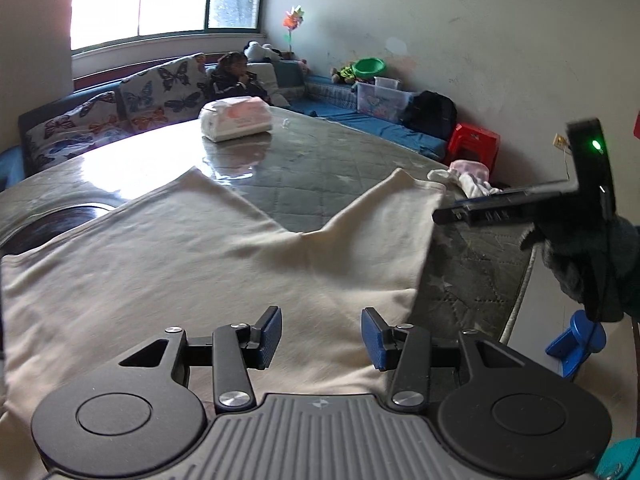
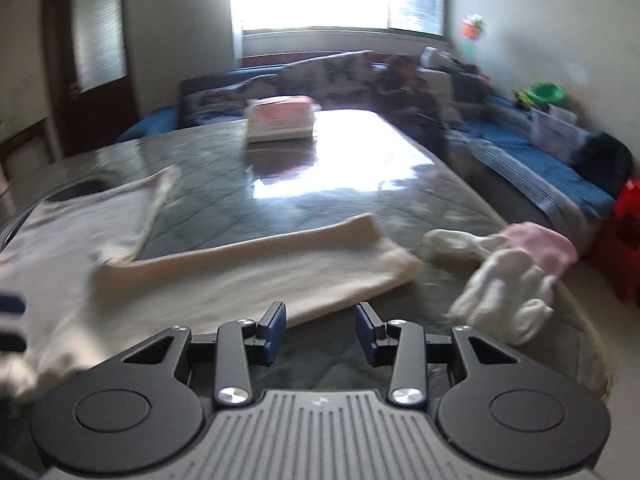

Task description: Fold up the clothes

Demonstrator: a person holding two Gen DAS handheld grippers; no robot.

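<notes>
a cream garment (image 1: 192,264) lies spread flat across the near part of the glossy surface (image 1: 320,160), its two leg-like ends fanned toward the middle, likely smoothed out ready for a first fold. the left claw (image 1: 321,338) hovers over the garment's near edge, jaws apart and empty. the right claw (image 2: 321,334), also apart and empty, hangs by the garment's right end. a small pink and white bundle of clothes (image 2: 504,276) waits at the right edge.
</notes>
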